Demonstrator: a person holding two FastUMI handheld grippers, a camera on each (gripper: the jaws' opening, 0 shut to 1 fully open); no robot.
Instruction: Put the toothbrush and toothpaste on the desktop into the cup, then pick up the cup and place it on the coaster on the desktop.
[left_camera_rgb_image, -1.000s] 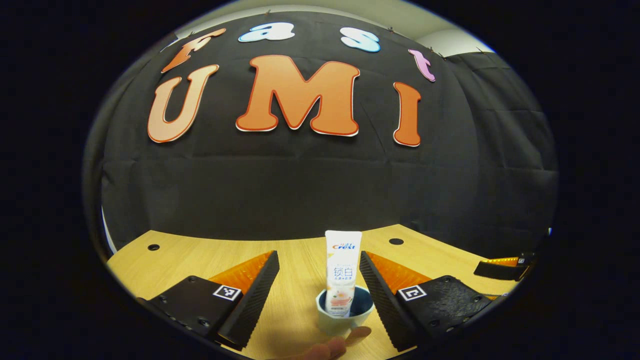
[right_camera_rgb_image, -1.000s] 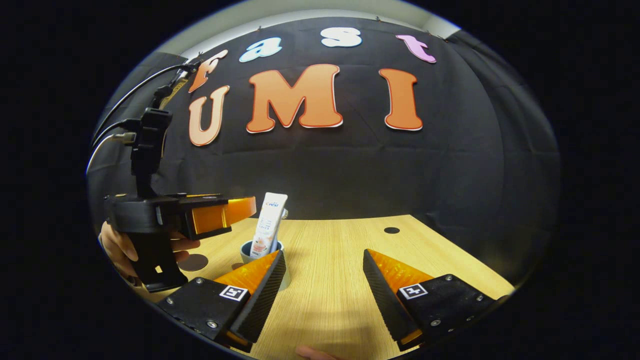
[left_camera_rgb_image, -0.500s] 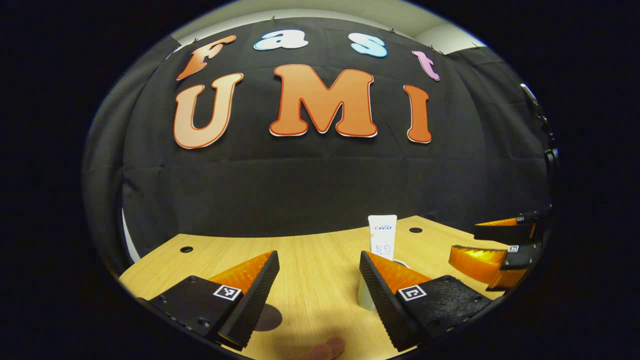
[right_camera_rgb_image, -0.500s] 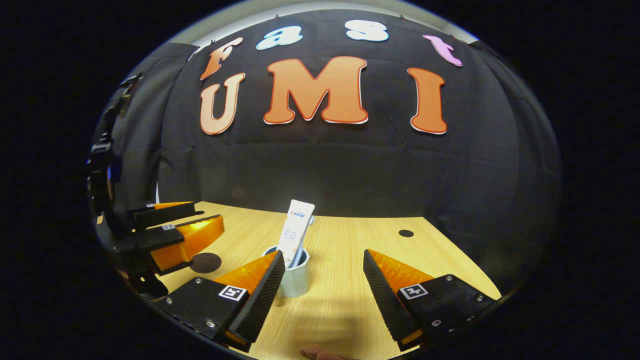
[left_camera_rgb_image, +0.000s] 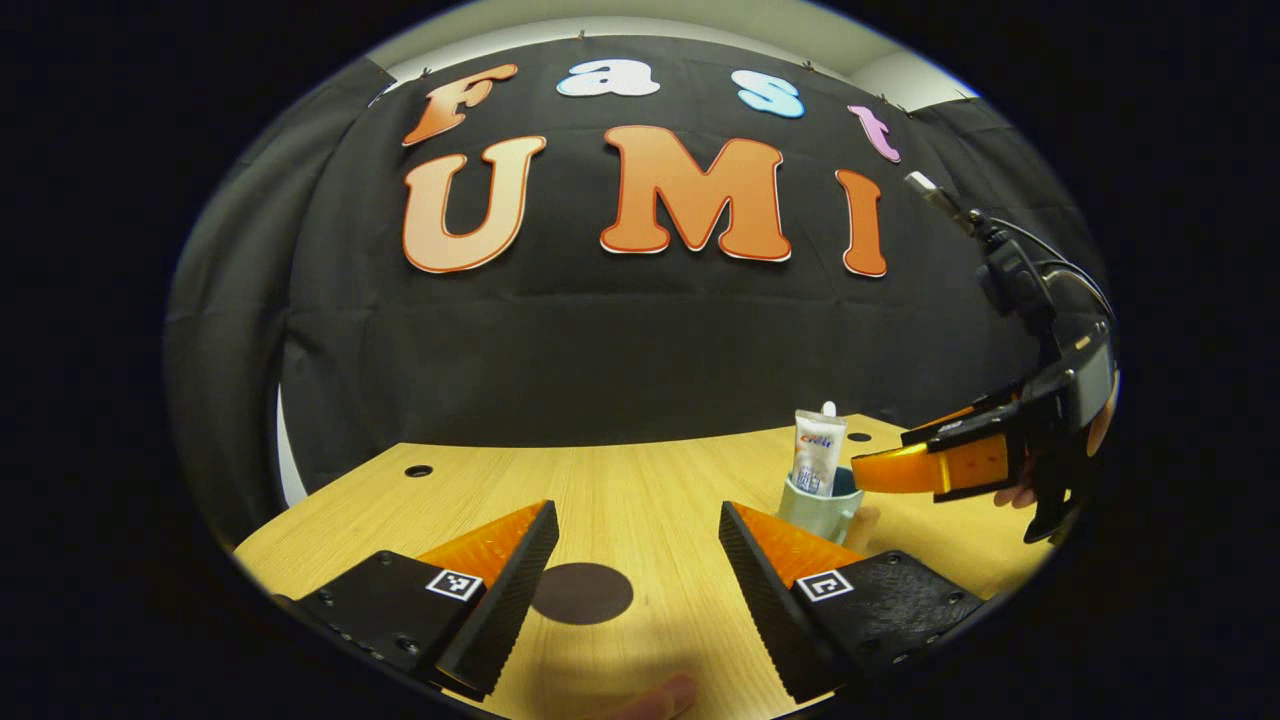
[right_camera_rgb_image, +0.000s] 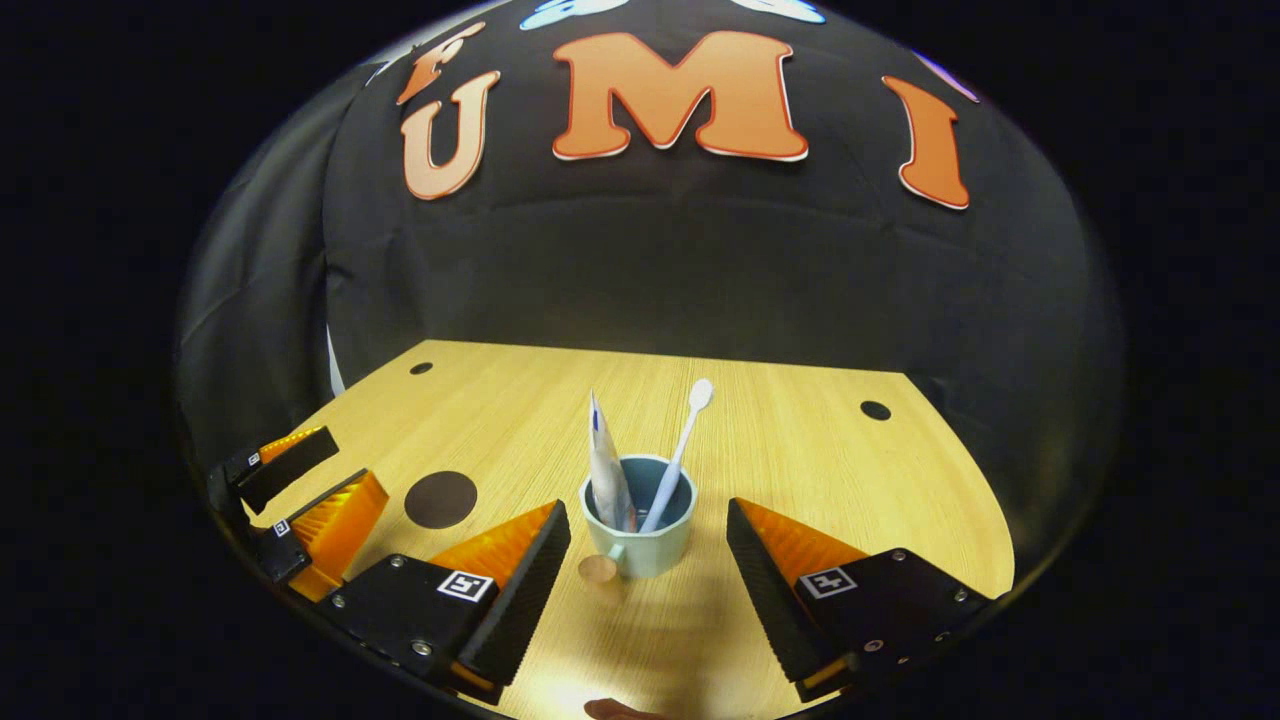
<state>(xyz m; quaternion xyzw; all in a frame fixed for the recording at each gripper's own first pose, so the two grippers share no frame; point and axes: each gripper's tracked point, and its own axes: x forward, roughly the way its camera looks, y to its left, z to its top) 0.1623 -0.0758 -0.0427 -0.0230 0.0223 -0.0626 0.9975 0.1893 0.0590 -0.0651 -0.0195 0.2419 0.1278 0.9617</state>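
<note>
right gripper view looks down along the right gripper, whose jaws stand wide apart, one finger on either side of the cup and neither touching it. the cup is pale green with a small handle toward 7 o'clock, and it stands upright on the wooden desktop between the fingertips. inside it the toothpaste leans at the 9 o'clock side of the rim, and the white toothbrush leans toward 1 o'clock, head up. the dark round coaster lies bare at 10 o'clock from the cup, well apart from it. the left gripper shows at 9 o'clock near the desktop's edge, jaws parted.

left gripper view has the left gripper level above the desktop, fingers spread wide and holding nothing, with the coaster between them. at 2 o'clock the cup holds the toothpaste, and the right gripper comes in from 3 o'clock just beside it, a hand on its grip.
</note>
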